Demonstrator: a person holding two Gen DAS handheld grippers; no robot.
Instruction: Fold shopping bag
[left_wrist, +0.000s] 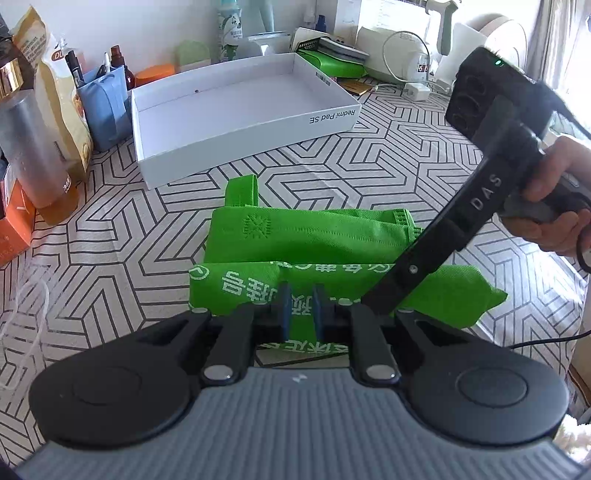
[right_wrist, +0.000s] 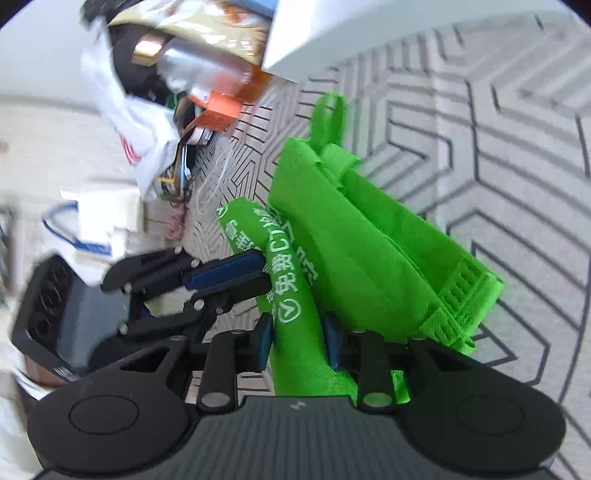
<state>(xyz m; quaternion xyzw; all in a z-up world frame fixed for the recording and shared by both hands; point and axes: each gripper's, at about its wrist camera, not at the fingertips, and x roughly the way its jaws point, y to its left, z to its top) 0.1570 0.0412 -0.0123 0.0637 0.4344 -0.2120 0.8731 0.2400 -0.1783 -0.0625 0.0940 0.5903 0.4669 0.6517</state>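
the green shopping bag (left_wrist: 314, 236) lies partly folded on the patterned tabletop (left_wrist: 110, 229), its printed near edge rolled up toward the camera and one handle loop (left_wrist: 242, 190) sticking out at the far side. the left gripper (left_wrist: 301, 310) comes in low and level from the near side, its blue-padded jaws narrowed onto the rolled printed edge, with fabric showing between the pads. the right gripper (right_wrist: 299, 343) reaches in from the right at a steep slant, its long black body angling down to the same fold; in its own view the jaws sit closed around the green roll (right_wrist: 291, 295). a hand (left_wrist: 554, 199) grips the right tool's handle, fingers wrapped around it, wrist raised above the tabletop. behind the bag, well apart from it, stands an open white box (left_wrist: 240, 110), and clutter lines the left edge
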